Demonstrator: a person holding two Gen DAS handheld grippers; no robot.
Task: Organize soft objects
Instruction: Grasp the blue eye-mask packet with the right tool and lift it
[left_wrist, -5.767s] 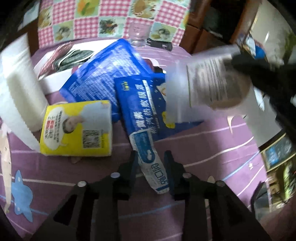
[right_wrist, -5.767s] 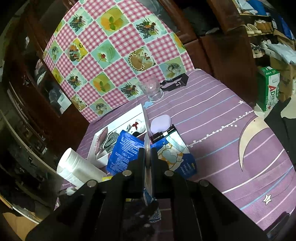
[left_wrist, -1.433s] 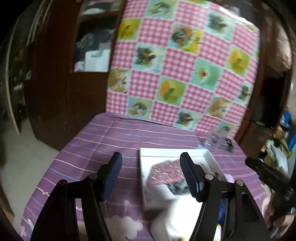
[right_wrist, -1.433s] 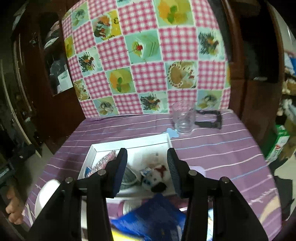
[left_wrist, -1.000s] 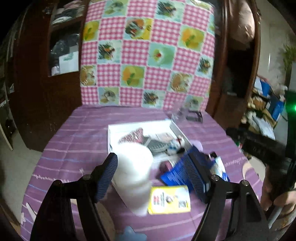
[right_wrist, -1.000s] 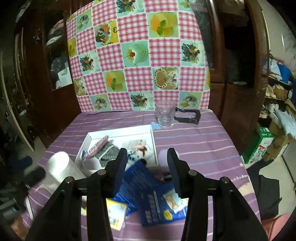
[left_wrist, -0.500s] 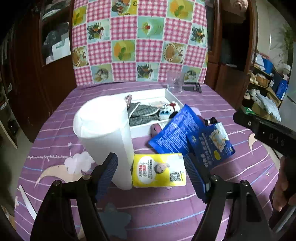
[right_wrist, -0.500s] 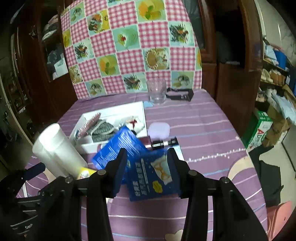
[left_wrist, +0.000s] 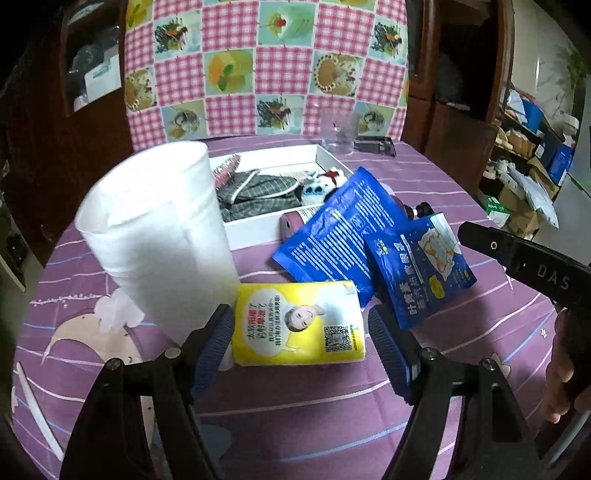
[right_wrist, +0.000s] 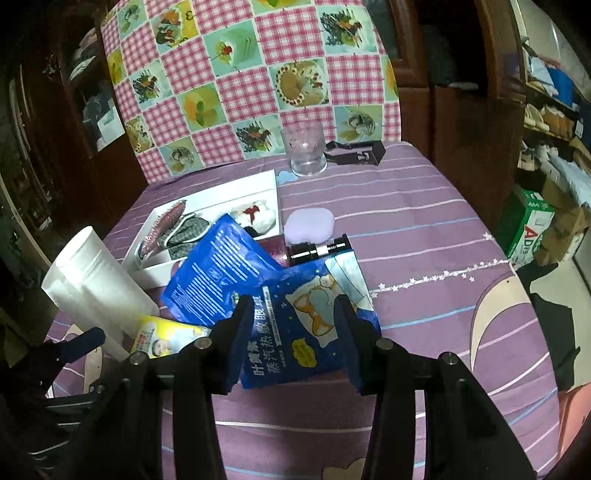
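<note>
The left gripper (left_wrist: 301, 339) is standing with jaws spread wide, framing the yellow soft tissue pack (left_wrist: 299, 323) low in the frame's centre without pressing it. The right gripper (right_wrist: 291, 343) is hanging partly spread, empty, over the dark blue foil eye-mask pouch (right_wrist: 306, 332). A white plastic-wrapped paper roll (left_wrist: 159, 236) is standing at left, touching the pack; behind lies a white shallow tray (left_wrist: 273, 158).

Between the left gripper's (left_wrist: 300, 334) blue-padded black fingers lies a yellow tissue pack (left_wrist: 298, 322) with red lettering. Left of it stands a white paper roll (left_wrist: 159, 236). The right gripper (right_wrist: 291, 332) frames a dark blue pouch (right_wrist: 303, 343) printed with yellow and white. The tablecloth (right_wrist: 424, 236) is purple with pale stripes; beyond hangs a pink gingham cloth (right_wrist: 251, 77).
</note>
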